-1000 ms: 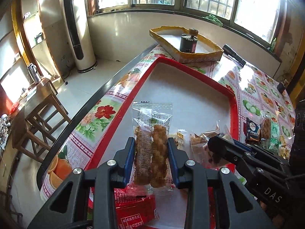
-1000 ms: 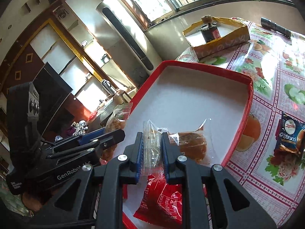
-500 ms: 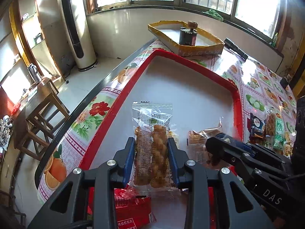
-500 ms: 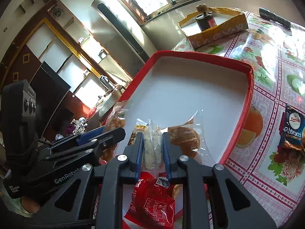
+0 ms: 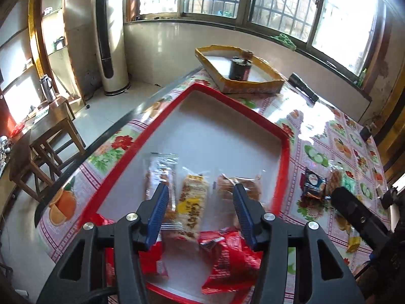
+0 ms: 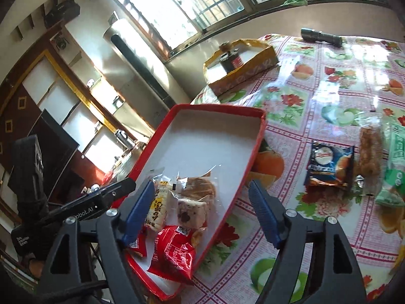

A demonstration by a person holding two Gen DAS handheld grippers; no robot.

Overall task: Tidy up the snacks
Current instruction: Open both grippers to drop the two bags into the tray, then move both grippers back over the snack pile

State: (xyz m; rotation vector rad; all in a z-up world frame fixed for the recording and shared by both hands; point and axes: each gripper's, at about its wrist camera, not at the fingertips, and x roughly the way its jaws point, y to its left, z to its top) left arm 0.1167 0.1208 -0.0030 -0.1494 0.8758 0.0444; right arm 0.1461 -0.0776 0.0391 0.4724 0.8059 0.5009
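A red tray (image 5: 285, 152) (image 6: 254, 152) holds several snacks at its near end: a clear-wrapped twisted pastry (image 5: 158, 177), a yellow-labelled rice cracker (image 5: 193, 195) (image 6: 158, 206), a clear-wrapped bun (image 5: 238, 185) (image 6: 200, 188), a small cake (image 6: 191, 209) and red packets (image 5: 230, 255) (image 6: 174, 252). My left gripper (image 5: 200, 211) is open and empty above these snacks. My right gripper (image 6: 201, 210) is open and empty, over the tray's right rim. A blue Abbracci bag (image 6: 329, 164) (image 5: 312, 181), a brown pastry (image 6: 370, 154) and a green packet (image 6: 395, 164) lie on the tablecloth to the right.
A yellow box (image 5: 253, 82) (image 6: 243, 74) with a dark can stands beyond the tray. A black flashlight (image 5: 303, 88) (image 6: 321, 36) lies on the flowered tablecloth. The table's left edge drops to the floor, with a wooden stool (image 5: 50, 131) below.
Both grippers have opened and pulled back. The left let go of the twisted pastry and the right let go of the clear-wrapped snack; both now lie in the tray. The right gripper swung rightwards.
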